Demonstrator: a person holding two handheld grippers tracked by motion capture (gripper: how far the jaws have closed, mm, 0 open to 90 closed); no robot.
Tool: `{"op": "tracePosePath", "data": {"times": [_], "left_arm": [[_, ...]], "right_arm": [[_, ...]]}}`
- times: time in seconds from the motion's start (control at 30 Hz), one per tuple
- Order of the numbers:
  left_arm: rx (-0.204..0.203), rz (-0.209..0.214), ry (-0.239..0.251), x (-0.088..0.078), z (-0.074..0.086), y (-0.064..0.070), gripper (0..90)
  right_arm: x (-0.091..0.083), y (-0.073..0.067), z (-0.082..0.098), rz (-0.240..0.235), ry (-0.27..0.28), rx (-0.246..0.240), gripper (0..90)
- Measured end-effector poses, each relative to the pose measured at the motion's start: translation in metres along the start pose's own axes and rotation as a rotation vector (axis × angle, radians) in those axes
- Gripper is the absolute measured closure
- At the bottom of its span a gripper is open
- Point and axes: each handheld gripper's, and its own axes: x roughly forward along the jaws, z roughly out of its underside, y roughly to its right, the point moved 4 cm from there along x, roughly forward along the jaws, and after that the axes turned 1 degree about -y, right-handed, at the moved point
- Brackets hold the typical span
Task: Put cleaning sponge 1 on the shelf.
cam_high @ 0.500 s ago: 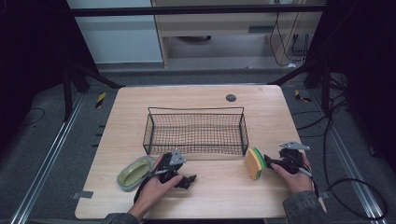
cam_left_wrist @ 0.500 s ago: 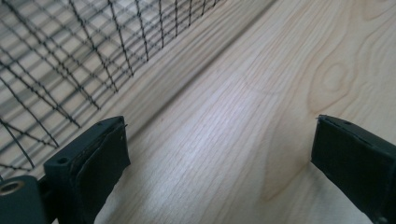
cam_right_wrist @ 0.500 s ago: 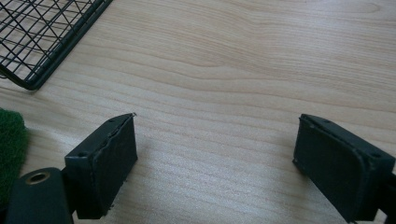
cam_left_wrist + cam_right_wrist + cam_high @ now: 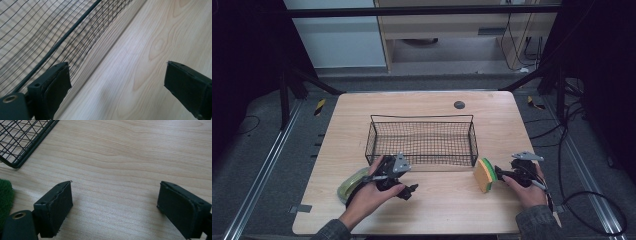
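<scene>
A black wire basket (image 4: 422, 142) stands empty in the middle of the wooden table (image 4: 432, 105). A yellow sponge with a green scrub side (image 4: 485, 175) stands on edge just off the basket's near right corner. My right gripper (image 4: 503, 174) sits close beside it, open, with bare wood between its jaws (image 4: 115, 202); the sponge's green face (image 4: 5, 195) shows at that view's left edge. My left gripper (image 4: 408, 189) lies low in front of the basket, open over bare table (image 4: 117, 82), with the basket's mesh (image 4: 37, 32) on its left.
A pale green oval dish (image 4: 352, 182) lies on the table behind the left hand. A small dark round cap (image 4: 459, 104) is set into the far part of the table. Cables trail over the floor to the right.
</scene>
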Motion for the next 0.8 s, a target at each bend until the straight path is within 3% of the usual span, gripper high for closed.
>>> {"op": "tracePosePath", "data": {"times": [0.17,0.33,0.37,0.43,0.63,0.8], "left_arm": [[0.014,-0.082,-0.077,-0.024,0.007,-0.026,6.0],[-0.016,-0.11,-0.129,-0.042,0.013,-0.045,5.2],[0.003,-0.143,-0.168,-0.051,0.017,-0.053,5.5],[0.015,-0.168,-0.214,-0.06,0.022,-0.061,6.5],[-0.048,-0.167,-0.257,-0.081,0.03,-0.08,7.5],[-0.074,-0.166,-0.287,-0.09,0.036,-0.089,7.3]], "right_arm": [[0.0,0.0,0.0,-0.001,0.001,0.003,12.9],[0.0,0.0,0.0,0.004,-0.001,0.0,12.4],[0.0,0.0,0.0,0.005,-0.001,-0.001,12.4],[0.0,0.0,0.0,0.005,-0.001,-0.001,12.4],[0.0,0.0,0.0,0.005,-0.001,0.0,12.3],[0.0,0.0,0.0,0.005,-0.001,0.0,12.4]]}}
